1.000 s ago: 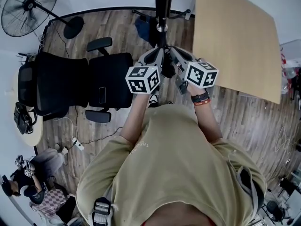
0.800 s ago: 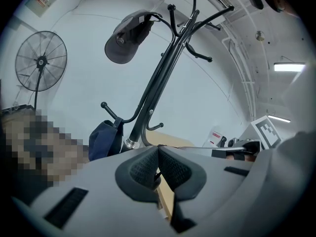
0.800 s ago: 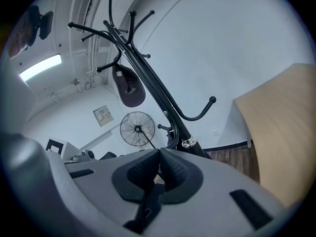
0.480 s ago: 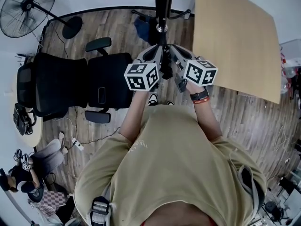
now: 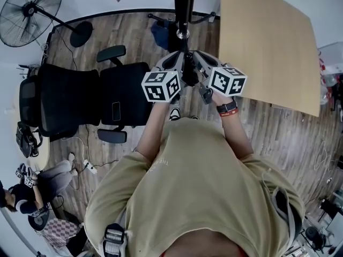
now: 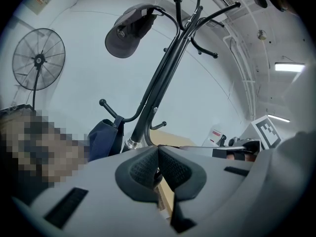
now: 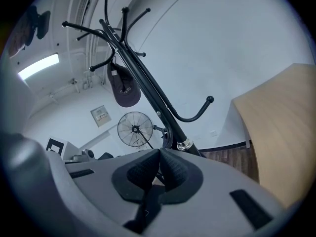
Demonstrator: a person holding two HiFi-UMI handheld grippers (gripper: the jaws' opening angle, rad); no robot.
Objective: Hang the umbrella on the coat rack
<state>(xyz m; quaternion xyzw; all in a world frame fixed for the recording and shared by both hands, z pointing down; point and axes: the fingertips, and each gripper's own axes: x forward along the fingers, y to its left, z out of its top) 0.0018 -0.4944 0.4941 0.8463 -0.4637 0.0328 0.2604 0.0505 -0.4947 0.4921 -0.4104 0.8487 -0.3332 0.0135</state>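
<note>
The black coat rack (image 5: 183,9) stands right in front of me, and its pole (image 6: 158,98) rises to curved hooks. A dark blue folded fabric thing (image 6: 103,137), apparently the umbrella, hangs by a loop from a low hook (image 5: 161,33). My left gripper (image 5: 179,62) and right gripper (image 5: 196,61) are side by side at the pole, short of the blue thing. The left gripper (image 6: 158,159) is shut, pads touching, with nothing seen held. The right gripper (image 7: 159,162) is likewise shut. In the right gripper view the rack (image 7: 148,93) shows but the blue thing does not.
A dark cap (image 6: 126,31) hangs from an upper hook. A light wooden table (image 5: 268,47) is on the right, black office chairs (image 5: 91,98) on the left, a standing fan (image 5: 29,7) at the far left. A person (image 5: 32,197) sits low on the left.
Both grippers stay shut and almost in place beside the pole. The seated person at the lower left has shifted a little.
</note>
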